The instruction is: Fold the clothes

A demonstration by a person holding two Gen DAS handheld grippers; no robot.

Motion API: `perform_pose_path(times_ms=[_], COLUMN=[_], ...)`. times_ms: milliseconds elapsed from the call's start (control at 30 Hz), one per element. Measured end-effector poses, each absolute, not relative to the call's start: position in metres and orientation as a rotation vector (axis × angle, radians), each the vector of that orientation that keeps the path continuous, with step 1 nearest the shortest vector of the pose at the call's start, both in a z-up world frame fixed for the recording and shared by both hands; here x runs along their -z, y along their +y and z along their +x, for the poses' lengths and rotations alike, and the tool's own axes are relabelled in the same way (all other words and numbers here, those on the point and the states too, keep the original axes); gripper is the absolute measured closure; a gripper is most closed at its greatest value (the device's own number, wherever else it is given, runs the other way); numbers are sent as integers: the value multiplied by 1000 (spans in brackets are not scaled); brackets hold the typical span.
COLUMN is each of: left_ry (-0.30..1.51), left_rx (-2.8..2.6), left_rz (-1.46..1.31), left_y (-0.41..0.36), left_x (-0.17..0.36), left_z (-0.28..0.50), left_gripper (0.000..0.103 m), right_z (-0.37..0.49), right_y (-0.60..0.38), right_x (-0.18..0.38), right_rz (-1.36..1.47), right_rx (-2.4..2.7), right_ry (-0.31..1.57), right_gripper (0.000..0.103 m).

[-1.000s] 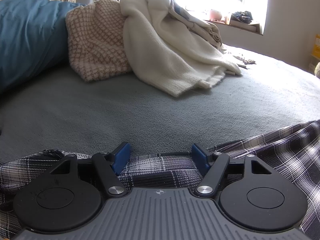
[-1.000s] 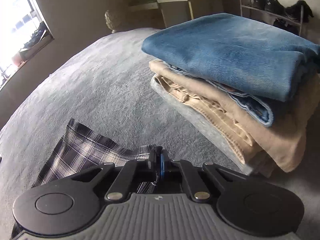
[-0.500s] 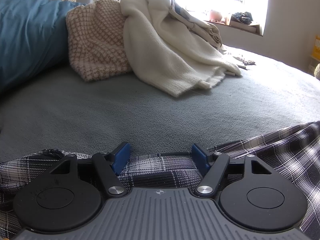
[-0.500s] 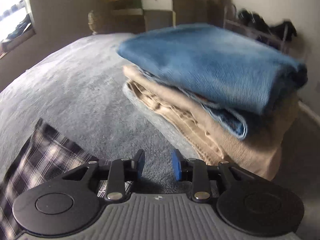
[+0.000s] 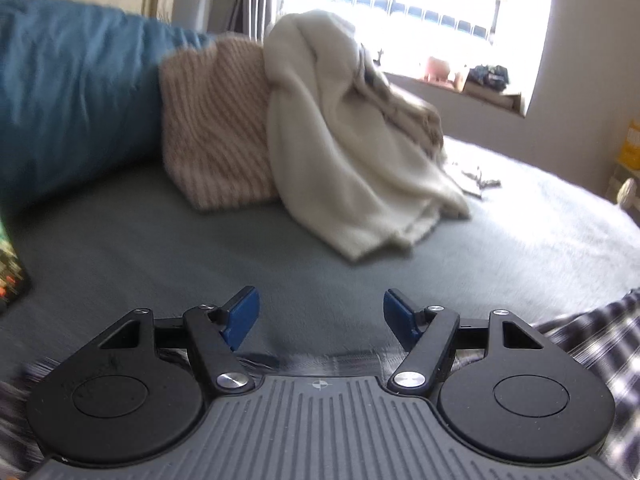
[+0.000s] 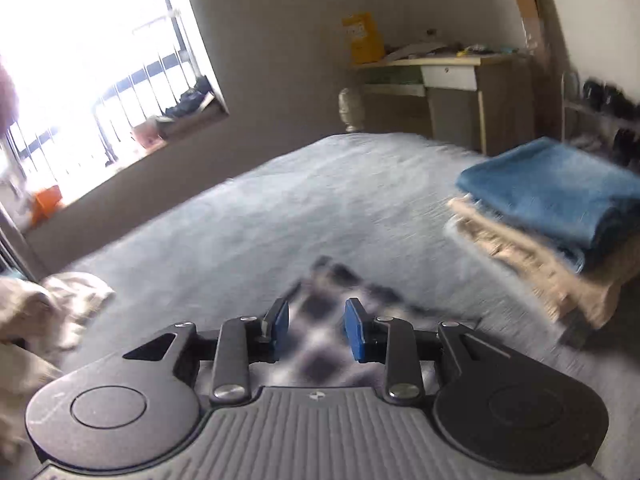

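Left wrist: your left gripper [image 5: 319, 312] is wide, holding nothing; the dark plaid cotton shirt [image 5: 600, 332] lies under it on the grey bed cover [image 5: 160, 248]. Cream fleece pile [image 5: 352, 160] sits well apart.

Right wrist: your right gripper [image 6: 316, 326] is part-open, empty, over the shirt. Light, limp; pinch a hem corner. Folded stack topped by a blue towel [image 6: 560, 184] crowds the right edge.

Grey-walled bedroom: bright barred window [image 6: 100, 76] upper left, wooden desk [image 6: 452, 92] upper right, grey-covered bed [image 6: 300, 208] across centre.
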State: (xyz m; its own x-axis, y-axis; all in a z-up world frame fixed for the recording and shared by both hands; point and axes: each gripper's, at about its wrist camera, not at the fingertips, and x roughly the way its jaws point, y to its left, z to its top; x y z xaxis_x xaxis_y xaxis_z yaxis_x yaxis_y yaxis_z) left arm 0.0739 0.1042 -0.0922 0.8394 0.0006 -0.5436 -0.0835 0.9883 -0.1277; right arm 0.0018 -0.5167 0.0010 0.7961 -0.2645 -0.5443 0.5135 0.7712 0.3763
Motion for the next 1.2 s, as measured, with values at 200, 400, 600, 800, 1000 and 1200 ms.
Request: perform_pose_path(times_ms=[200, 400, 600, 800, 1000, 1200], left_ry=[587, 629, 712, 764, 820, 856], left_rx=[-121, -224, -292, -274, -265, -269], left_rz=[-175, -174, -190, -265, -303, -334], left_y=[146, 193, 226, 234, 235, 238], left_x=[55, 28, 22, 45, 67, 81], left_z=[34, -21, -67, -100, -105, -109], left_gripper=[34, 34, 33, 33, 33, 33], right_z=[-22, -30, -7, 9, 1, -2], right_y=[-469, -413, -336, -244, -198, -190], right_x=[-22, -3, 34, 62, 87, 90], right_rz=[704, 840, 1023, 893, 774, 729], right_rx=[257, 104, -75, -236, -303, -320], right_ry=[439, 450, 514, 669, 785, 803], right_gripper=[70, 69, 69, 69, 69, 69])
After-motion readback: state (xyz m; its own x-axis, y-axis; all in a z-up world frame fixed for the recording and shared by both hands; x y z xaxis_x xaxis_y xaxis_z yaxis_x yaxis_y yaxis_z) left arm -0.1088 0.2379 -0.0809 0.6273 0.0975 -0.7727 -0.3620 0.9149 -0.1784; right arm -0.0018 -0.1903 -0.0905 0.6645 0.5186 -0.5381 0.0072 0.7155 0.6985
